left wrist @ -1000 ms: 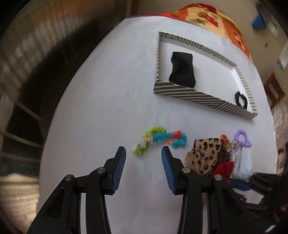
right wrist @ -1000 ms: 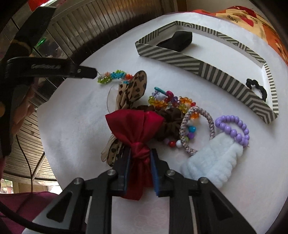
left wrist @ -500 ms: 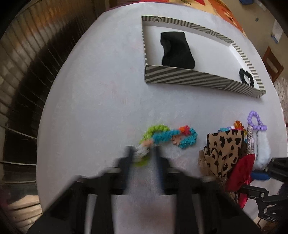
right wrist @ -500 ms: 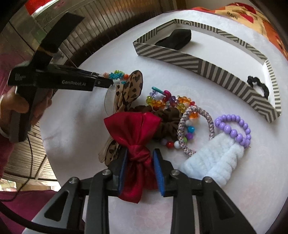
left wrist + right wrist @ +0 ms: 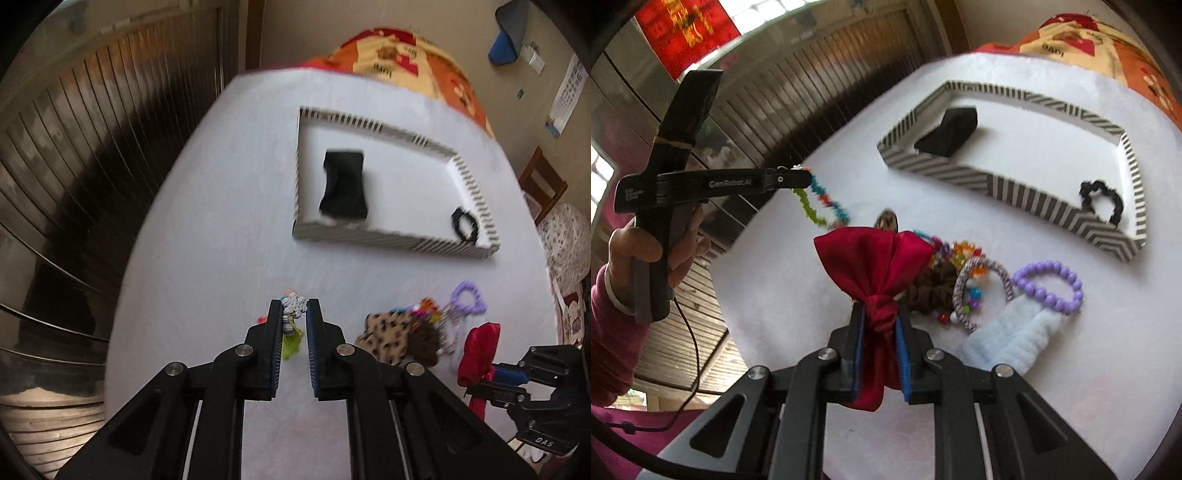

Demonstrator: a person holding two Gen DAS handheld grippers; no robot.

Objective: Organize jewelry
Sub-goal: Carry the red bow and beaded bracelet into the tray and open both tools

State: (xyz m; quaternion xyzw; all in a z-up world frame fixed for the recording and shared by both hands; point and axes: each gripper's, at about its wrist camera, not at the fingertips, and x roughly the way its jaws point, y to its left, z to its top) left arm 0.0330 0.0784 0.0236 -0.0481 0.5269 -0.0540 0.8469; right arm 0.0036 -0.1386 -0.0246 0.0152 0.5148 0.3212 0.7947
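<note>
My left gripper [image 5: 293, 308] is shut on a colourful beaded bracelet [image 5: 293, 303], pinched at its snowflake charm. The right wrist view shows that bracelet [image 5: 820, 206] dangling above the white table from the left gripper [image 5: 809, 178]. My right gripper [image 5: 880, 310] has its jaws closing on the knot of a red satin bow [image 5: 871, 254], with the pads pressing on it and the bow raised off the pile. At the back stands a striped tray [image 5: 388, 236] that holds a black cloth piece [image 5: 343, 184] and a black scrunchie [image 5: 464, 221].
A pile lies on the table: a leopard bow [image 5: 391, 332], a brown scrunchie [image 5: 931, 288], a braided ring [image 5: 982, 284], a purple bead bracelet [image 5: 1049, 284] and a white fluffy band [image 5: 1008, 339]. A slatted wall runs along the left. A person's hand [image 5: 635, 251] holds the left gripper.
The left gripper went from open above the bracelet to shut on it and lifted it off the table. The right gripper rose, carrying the red bow up from the pile.
</note>
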